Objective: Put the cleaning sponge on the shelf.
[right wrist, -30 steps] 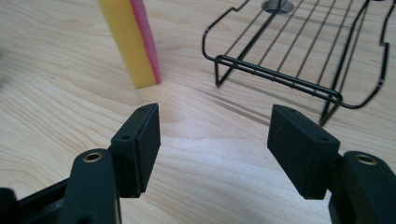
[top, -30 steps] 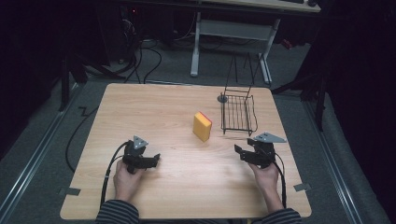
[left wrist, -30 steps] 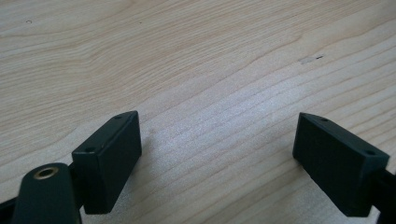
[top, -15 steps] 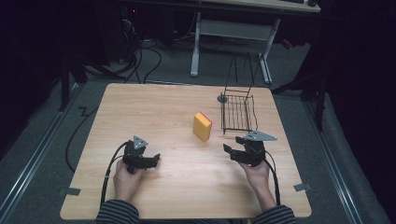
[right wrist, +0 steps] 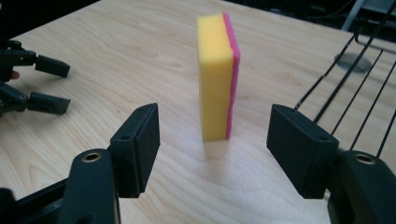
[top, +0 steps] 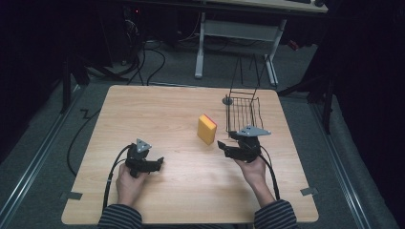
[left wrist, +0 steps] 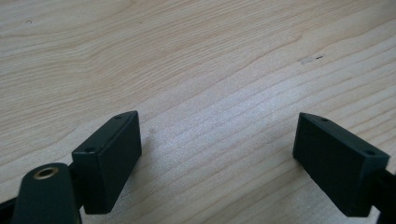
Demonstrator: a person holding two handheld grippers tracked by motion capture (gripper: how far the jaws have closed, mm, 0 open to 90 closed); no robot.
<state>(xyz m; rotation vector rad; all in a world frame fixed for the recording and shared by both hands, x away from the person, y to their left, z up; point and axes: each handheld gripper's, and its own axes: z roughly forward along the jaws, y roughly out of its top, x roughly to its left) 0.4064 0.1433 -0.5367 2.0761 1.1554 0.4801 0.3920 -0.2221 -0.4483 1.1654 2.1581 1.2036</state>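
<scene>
The sponge (top: pixel 207 129) stands upright on its narrow end near the middle of the table (top: pixel 167 109), a yellow block with a pink layer on 1 face; in the right gripper view the sponge (right wrist: pixel 217 77) rises straight from the wood, pink side turned toward the rack (right wrist: pixel 364 84). The right gripper (top: pixel 224 147) sits just short of the sponge, pointing at it; its 2 jaws stand wide apart with nothing between them, and the sponge lies ahead of the gap, not touched by either pad; the right gripper (right wrist: pixel 212 149) is lined up so the sponge shows centred between the jaws. The wire rack (top: pixel 242 112) stands just beside the sponge on the person's right, apart from it; a small grey disc (top: pixel 228 101) lies at the rack's far corner. The left gripper (top: pixel 160 161) rests low over bare wood at the near left, well apart from the sponge; in its own view the left gripper (left wrist: pixel 217 158) has both jaws spread wide over plain table, holding nothing.
</scene>
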